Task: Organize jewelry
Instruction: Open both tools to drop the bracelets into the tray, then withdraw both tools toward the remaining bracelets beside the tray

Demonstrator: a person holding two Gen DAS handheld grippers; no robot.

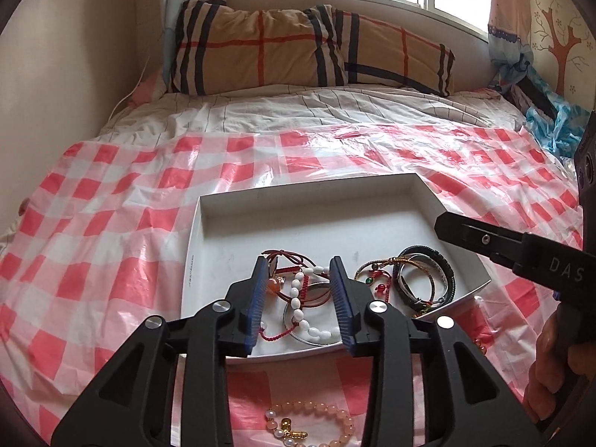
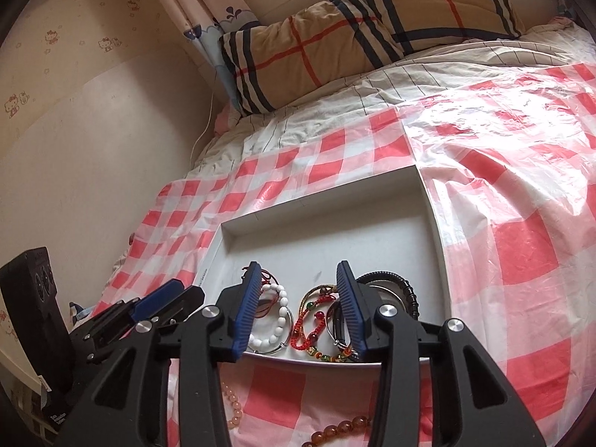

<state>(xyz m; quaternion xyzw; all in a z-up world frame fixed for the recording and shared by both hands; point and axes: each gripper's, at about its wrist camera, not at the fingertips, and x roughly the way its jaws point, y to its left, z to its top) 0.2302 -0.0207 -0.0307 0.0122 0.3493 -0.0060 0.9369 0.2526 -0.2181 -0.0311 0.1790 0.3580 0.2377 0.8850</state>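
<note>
A white tray (image 1: 309,201) lies on the bed and holds several bracelets at its near end: a white bead bracelet (image 1: 303,311), red cord ones (image 1: 294,260), a dark bangle stack (image 1: 428,275). My left gripper (image 1: 300,266) is open and empty above the tray's near part. My right gripper (image 2: 298,272) is open and empty, also over the tray (image 2: 432,223), above the white beads (image 2: 277,316) and a red-green cord bracelet (image 2: 313,320). A pink bead bracelet (image 1: 316,424) lies on the cloth in front of the tray. An amber bead bracelet (image 2: 339,428) lies there too.
A red-and-white checked plastic sheet (image 1: 111,223) covers the bed. A plaid pillow (image 1: 298,48) lies at the head under the window. A wall (image 2: 74,149) runs along the left. The right gripper's body shows in the left wrist view (image 1: 503,246).
</note>
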